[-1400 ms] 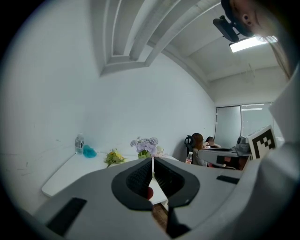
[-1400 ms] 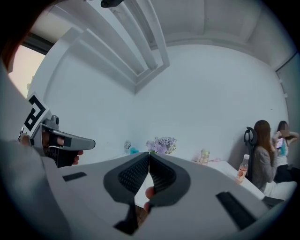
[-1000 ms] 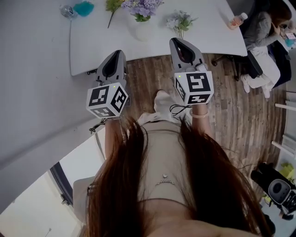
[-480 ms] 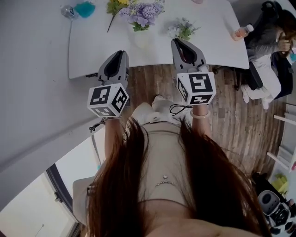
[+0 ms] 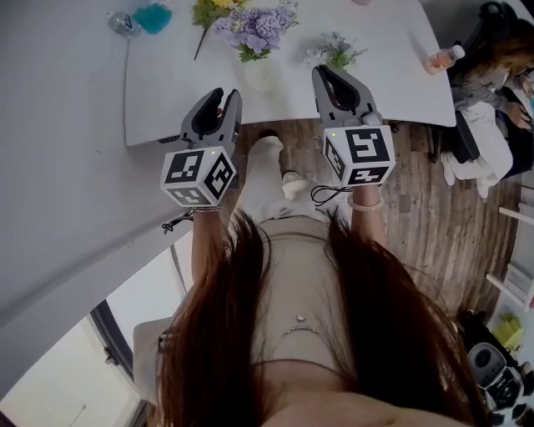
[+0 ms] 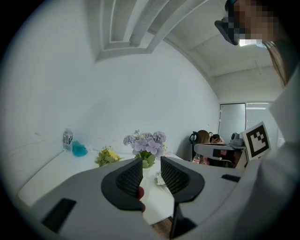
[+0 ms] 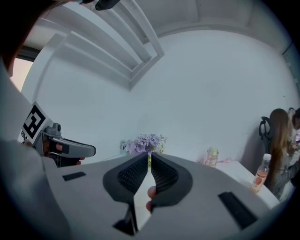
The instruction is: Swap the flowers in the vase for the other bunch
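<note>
A bunch of purple flowers [image 5: 254, 25] stands in a white vase [image 5: 260, 75] near the front edge of the white table [image 5: 167, 83]. A pale bunch [image 5: 334, 52] lies on the table to its right and a yellow bunch [image 5: 204, 12] to its left. My left gripper [image 5: 225, 97] hovers at the table's front edge, left of the vase; its jaws have just been opening and hold nothing. My right gripper [image 5: 322, 75] is shut and empty, just before the pale bunch. From the left gripper [image 6: 151, 171], the purple flowers [image 6: 146, 145] and yellow bunch [image 6: 107, 156] lie ahead. The right gripper [image 7: 149, 161] points at the purple flowers [image 7: 146, 143].
A teal object [image 5: 152, 15] and a small bottle [image 5: 123, 22] sit at the table's far left. An orange-capped bottle [image 5: 442, 58] stands at its right end, where a person [image 5: 492, 75] sits on a chair. Wooden floor lies under me, a white wall to the left.
Both grippers have come forward to the table's front edge. The left jaws have parted from shut to a clear gap. A foot has stepped forward on the floor.
</note>
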Demonstrator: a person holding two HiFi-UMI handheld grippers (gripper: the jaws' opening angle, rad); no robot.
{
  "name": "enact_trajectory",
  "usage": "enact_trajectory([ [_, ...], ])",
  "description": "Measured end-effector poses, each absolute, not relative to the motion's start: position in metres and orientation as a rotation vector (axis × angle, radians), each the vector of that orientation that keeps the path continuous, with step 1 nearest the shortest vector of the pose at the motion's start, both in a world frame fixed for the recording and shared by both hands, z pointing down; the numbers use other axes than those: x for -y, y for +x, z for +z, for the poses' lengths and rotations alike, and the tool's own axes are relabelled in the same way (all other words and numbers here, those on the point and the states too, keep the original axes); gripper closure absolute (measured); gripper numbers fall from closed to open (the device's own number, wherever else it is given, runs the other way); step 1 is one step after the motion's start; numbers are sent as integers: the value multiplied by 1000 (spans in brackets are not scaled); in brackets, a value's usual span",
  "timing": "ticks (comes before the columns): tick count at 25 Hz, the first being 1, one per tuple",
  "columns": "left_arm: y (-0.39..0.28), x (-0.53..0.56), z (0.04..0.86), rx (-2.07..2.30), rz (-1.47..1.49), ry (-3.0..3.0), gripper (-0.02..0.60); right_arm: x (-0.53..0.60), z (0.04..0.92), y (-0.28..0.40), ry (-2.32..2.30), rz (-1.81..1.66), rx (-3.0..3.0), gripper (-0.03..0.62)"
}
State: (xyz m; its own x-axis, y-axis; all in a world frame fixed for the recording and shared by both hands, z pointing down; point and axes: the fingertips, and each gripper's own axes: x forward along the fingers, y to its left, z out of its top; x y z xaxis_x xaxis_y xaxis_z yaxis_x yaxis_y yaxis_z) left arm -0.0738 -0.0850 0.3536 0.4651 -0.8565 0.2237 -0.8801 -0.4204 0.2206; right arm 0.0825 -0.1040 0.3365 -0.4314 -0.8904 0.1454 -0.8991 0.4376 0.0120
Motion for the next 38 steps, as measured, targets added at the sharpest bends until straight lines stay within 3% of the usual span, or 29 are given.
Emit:
enact_trajectory([
  [24, -50, 162, 400, 1392, 225, 2419, 271, 162, 357, 112, 1723, 134, 2402, 563],
  [38, -32, 197, 415, 1362, 297, 2465, 215, 175, 366, 129, 1807, 155, 2314, 563],
])
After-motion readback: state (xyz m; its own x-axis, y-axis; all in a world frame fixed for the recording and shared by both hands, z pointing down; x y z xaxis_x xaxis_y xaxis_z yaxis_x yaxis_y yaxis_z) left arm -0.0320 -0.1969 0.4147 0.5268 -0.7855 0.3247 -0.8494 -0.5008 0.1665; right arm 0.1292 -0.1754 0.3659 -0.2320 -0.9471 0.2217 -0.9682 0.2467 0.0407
